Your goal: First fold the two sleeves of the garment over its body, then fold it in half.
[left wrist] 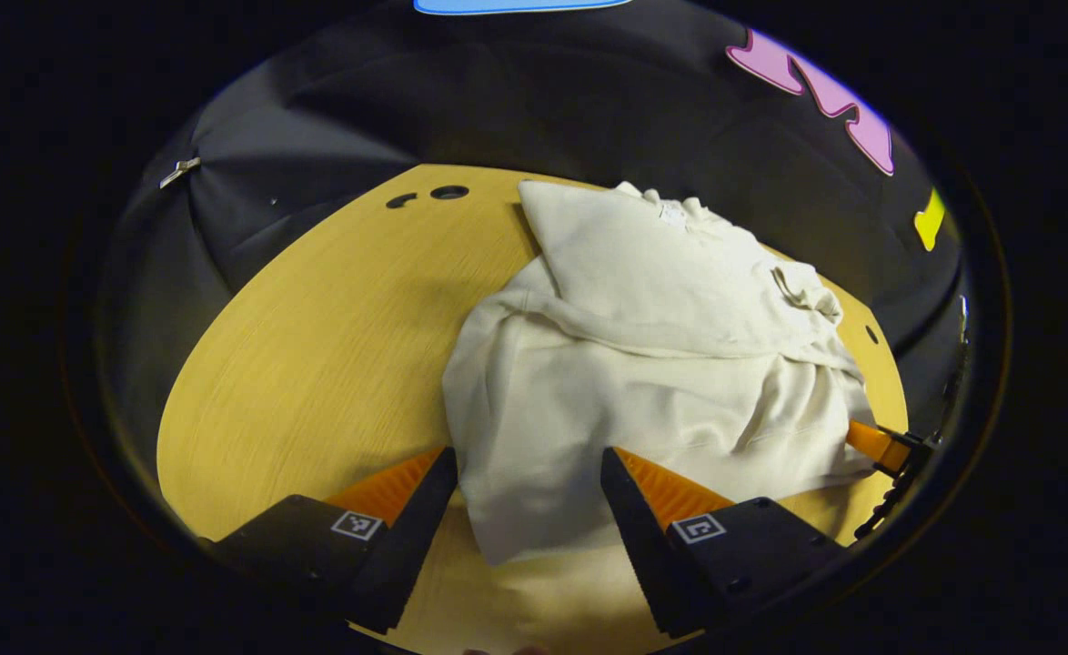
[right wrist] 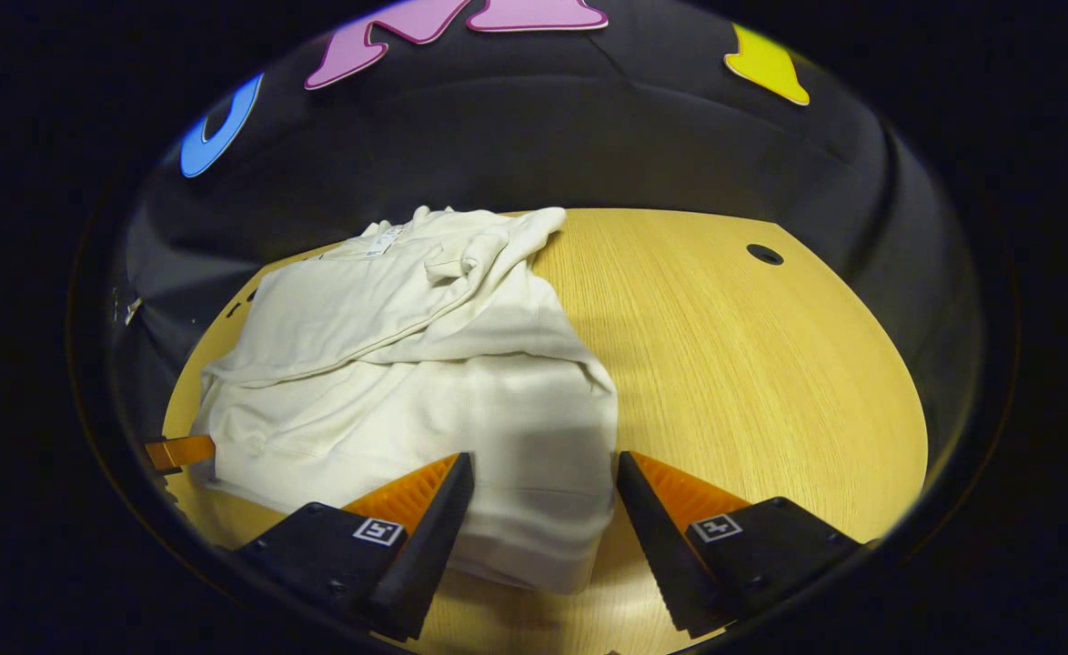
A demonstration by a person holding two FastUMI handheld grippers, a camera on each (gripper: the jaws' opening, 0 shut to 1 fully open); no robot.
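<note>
**Both claws spread at the near hem**

Left gripper view: my left claw (left wrist: 529,473) stands wide open, gripping nothing, a near corner of the cream garment (left wrist: 643,364) lying between its fingers on the wooden table (left wrist: 316,364).

Right gripper view: my right claw (right wrist: 543,478) stands equally wide, empty, straddling the garment's other near corner (right wrist: 543,537). Both sleeves lie folded across the body.

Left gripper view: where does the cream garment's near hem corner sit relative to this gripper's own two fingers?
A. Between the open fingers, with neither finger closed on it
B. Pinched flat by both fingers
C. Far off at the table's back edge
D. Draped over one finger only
A: the left gripper stands open, its fingers spread on either side of the garment's near corner, which lies flat on the wooden table between them.
</note>
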